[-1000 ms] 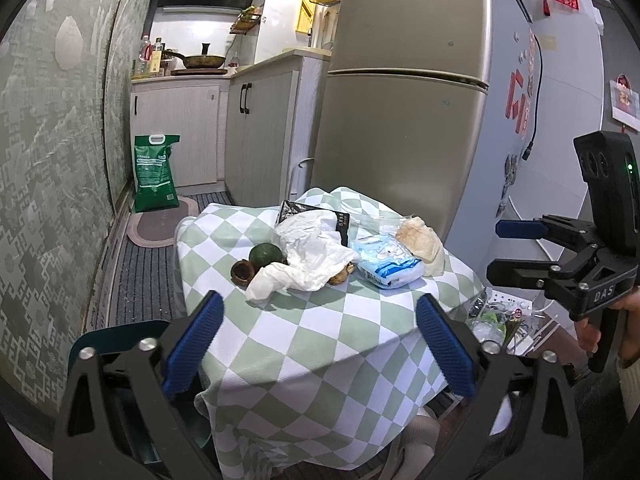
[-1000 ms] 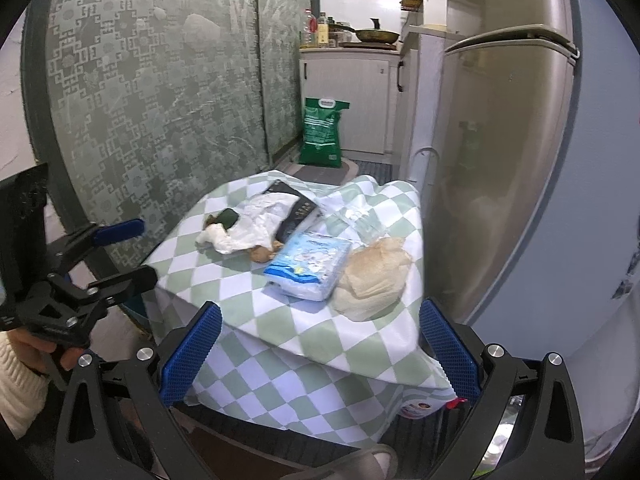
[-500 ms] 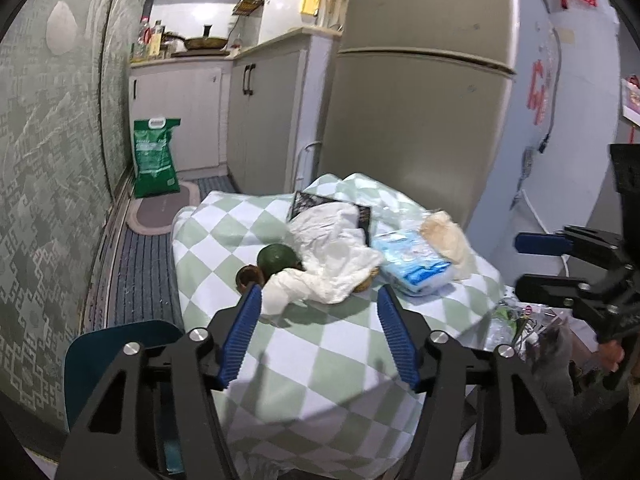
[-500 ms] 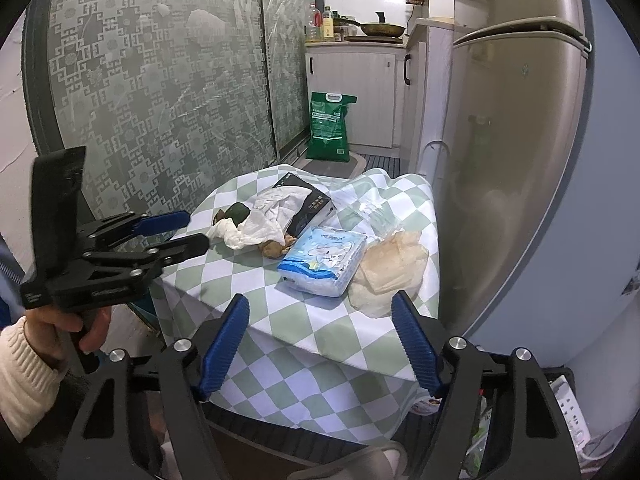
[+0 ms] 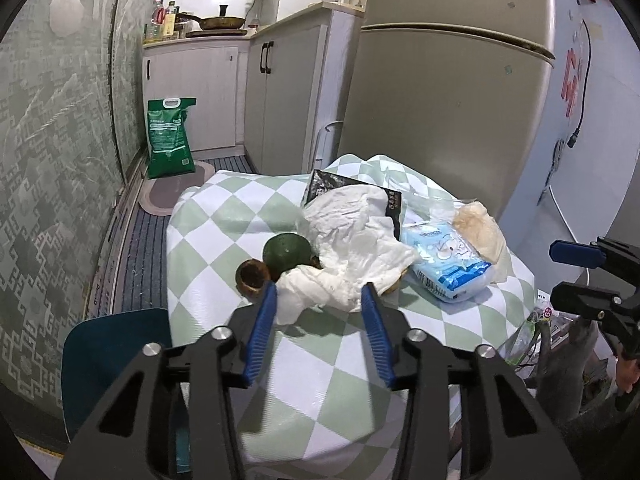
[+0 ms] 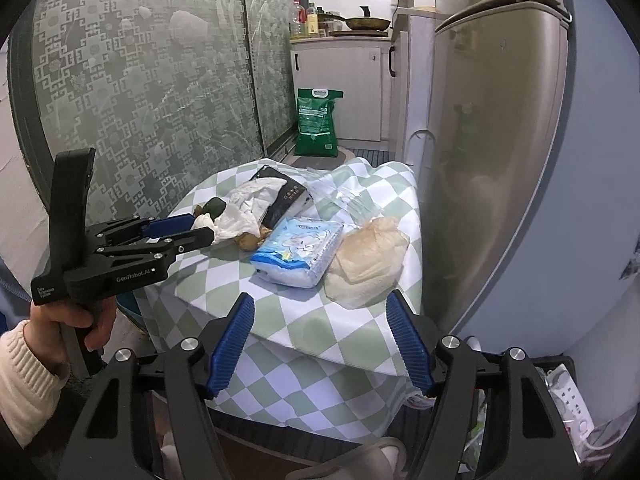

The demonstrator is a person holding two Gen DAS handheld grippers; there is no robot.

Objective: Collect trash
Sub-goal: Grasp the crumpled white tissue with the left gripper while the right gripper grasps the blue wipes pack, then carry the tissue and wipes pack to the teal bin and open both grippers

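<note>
A crumpled white tissue [image 5: 352, 248] lies on the green-checked tablecloth [image 5: 224, 224], over a black box [image 5: 320, 188]. Beside it sit a green fruit [image 5: 286, 250], a brown husk [image 5: 252, 274], a blue-white tissue pack [image 5: 448, 256] and a crumpled beige paper [image 5: 480, 228]. My left gripper [image 5: 320, 300] is open, its blue fingertips either side of the tissue's near end; it also shows in the right wrist view [image 6: 188, 230]. My right gripper [image 6: 320, 320] is open and empty, short of the beige paper [image 6: 368, 264] and the pack [image 6: 300, 254].
A fridge [image 5: 440, 100] stands right behind the table. White cabinets [image 5: 280, 92] and a green rice bag [image 5: 168, 136] are at the back. A patterned glass door [image 6: 140, 100] runs along the left. A dark blue bin [image 5: 108, 360] sits by the table.
My left gripper has moved forward to the white tissue and its jaws have narrowed around it. My right gripper has moved a little closer to the table and narrowed.
</note>
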